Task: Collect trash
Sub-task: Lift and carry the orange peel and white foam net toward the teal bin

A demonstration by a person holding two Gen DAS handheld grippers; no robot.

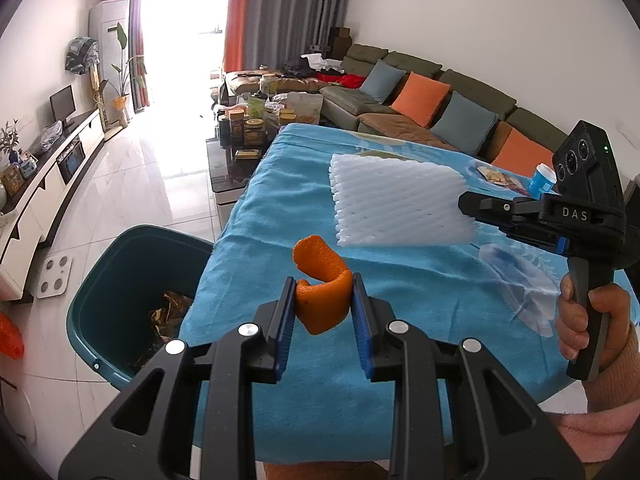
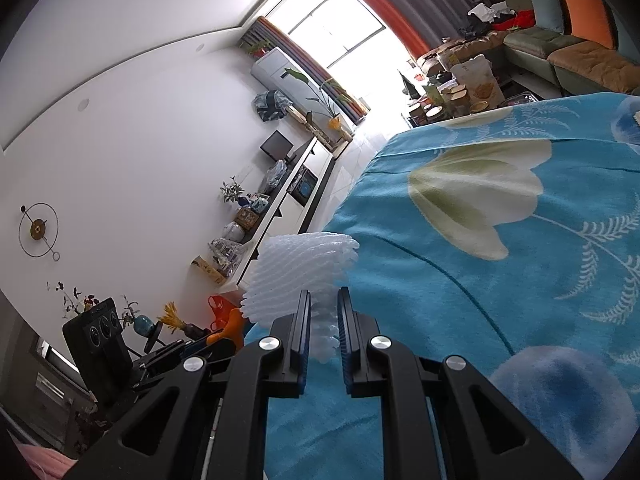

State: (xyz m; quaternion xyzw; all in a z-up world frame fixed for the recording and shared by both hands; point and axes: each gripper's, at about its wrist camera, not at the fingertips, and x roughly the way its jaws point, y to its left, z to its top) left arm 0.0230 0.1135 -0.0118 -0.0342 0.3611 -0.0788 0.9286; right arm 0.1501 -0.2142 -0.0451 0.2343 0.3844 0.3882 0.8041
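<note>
Both tools gripping trash above the blue-clothed desk

The left tool (image 1: 323,304) is pinching orange peel (image 1: 320,300) over the desk (image 1: 280,208) edge; the right tool (image 2: 324,330) is clamping white foam net (image 2: 296,276), held clear of the cloth; the teal bin (image 1: 100,280) beside the desk is holding brown scraps, seen only from the left wrist; a clear lid (image 1: 520,280) and a blue cup (image 1: 542,179) are lying further along; the right wrist alone is showing the tulip print (image 2: 476,200).

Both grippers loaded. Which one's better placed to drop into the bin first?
Left, probably. The left gripper, shut on the orange peel, sits near the table edge beside the teal bin. The right gripper holds the white foam net further across the blue tablecloth.
</note>
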